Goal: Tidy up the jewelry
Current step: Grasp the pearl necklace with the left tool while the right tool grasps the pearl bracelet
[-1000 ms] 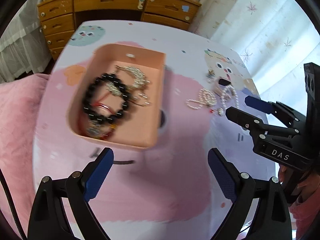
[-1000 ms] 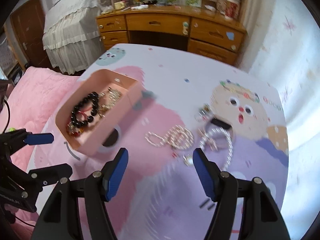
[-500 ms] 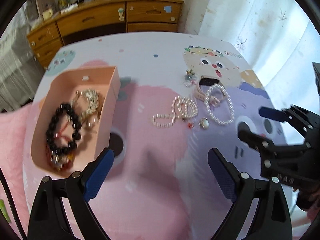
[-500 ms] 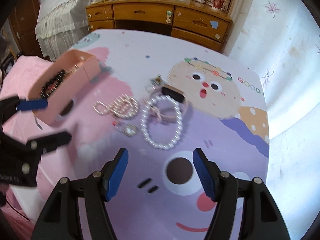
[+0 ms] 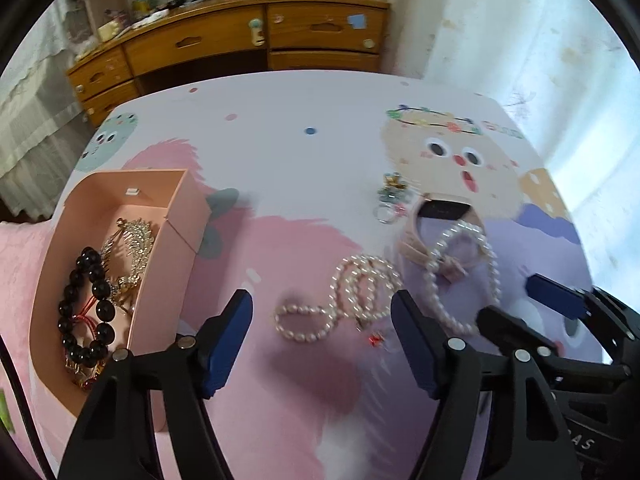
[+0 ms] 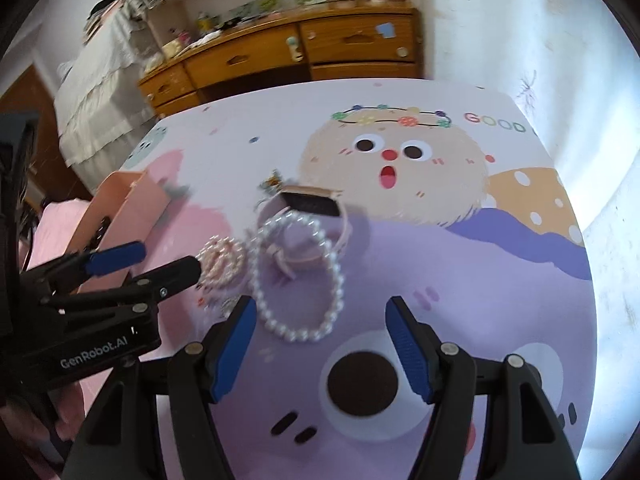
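Note:
On the cartoon-print table lies a coiled pearl strand (image 5: pixel 304 336) (image 6: pixel 222 258). Beside it are a larger pearl loop (image 5: pixel 495 272) (image 6: pixel 338 280) and a pink watch (image 5: pixel 442 210) (image 6: pixel 312 202). My left gripper (image 5: pixel 320 320) (image 6: pixel 166 260) hangs over the coiled strand. Its jaws are closing, with the strand between them, and the pads do not touch it. My right gripper (image 6: pixel 320 320) (image 5: pixel 516 304) stands open just above the near end of the pearl loop. The pink box (image 5: pixel 160 264) (image 6: pixel 132 208) at the left holds a black bead bracelet (image 5: pixel 86 304) and gold pieces (image 5: pixel 128 248).
Small rings and a charm (image 5: pixel 390 196) lie beyond the watch. A tiny red piece (image 5: pixel 374 338) sits by the coiled strand. A wooden dresser (image 5: pixel 240 40) stands behind the table, pink bedding (image 5: pixel 16 260) lies at the left and a pale curtain hangs at the right.
Both grippers moved right and lower, from near the box to over the pearl pieces. The box slid to the left of the left wrist view. The left jaws have narrowed.

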The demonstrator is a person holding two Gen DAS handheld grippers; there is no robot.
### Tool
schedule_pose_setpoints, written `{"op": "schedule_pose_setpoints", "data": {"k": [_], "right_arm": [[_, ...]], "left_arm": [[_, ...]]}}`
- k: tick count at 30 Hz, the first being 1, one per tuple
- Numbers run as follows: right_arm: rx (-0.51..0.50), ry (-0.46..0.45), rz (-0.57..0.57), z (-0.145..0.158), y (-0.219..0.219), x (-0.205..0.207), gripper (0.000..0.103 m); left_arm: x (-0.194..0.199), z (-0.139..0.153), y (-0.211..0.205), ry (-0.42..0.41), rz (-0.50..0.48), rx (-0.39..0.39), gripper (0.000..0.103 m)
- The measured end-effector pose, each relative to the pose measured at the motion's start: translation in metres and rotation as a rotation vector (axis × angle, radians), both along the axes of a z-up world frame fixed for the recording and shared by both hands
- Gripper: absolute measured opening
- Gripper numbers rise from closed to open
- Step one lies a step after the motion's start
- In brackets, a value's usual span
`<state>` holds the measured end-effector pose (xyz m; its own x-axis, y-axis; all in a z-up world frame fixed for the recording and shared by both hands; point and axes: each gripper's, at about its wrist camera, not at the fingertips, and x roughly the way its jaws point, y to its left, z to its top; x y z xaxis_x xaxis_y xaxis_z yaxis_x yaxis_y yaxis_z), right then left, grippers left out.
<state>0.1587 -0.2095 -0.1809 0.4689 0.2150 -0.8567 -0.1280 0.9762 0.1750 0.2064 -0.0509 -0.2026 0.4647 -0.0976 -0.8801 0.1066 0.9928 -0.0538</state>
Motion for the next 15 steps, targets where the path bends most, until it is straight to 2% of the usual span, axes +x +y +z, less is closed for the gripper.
{"op": "schedule_pose_setpoints", "data": {"k": [2, 7, 10, 13, 15], "right_arm": [[0.001, 0.004, -0.001, -0.004, 0.0, 0.004, 0.066], [0.014, 0.014, 0.006, -0.01, -0.002, 0.009, 0.047], [0.01, 0.013, 0.007, -0.011, -0.002, 0.009, 0.039], [-0.003, 0.01, 0.016, -0.011, 0.0, 0.009, 0.029], [-0.004, 0.013, 0.027, -0.012, 0.0, 0.01, 0.013]], "left_arm": [[0.004, -0.005, -0.001, 0.002, 0.021, 0.011, 0.07], [0.007, -0.01, -0.002, 0.013, 0.023, 0.025, 0.061], [0.008, -0.014, -0.006, 0.031, 0.013, 0.04, 0.051], [0.008, -0.015, -0.01, 0.044, 0.003, 0.034, 0.049], [0.007, -0.016, -0.015, 0.049, -0.017, 0.066, 0.043]]}}
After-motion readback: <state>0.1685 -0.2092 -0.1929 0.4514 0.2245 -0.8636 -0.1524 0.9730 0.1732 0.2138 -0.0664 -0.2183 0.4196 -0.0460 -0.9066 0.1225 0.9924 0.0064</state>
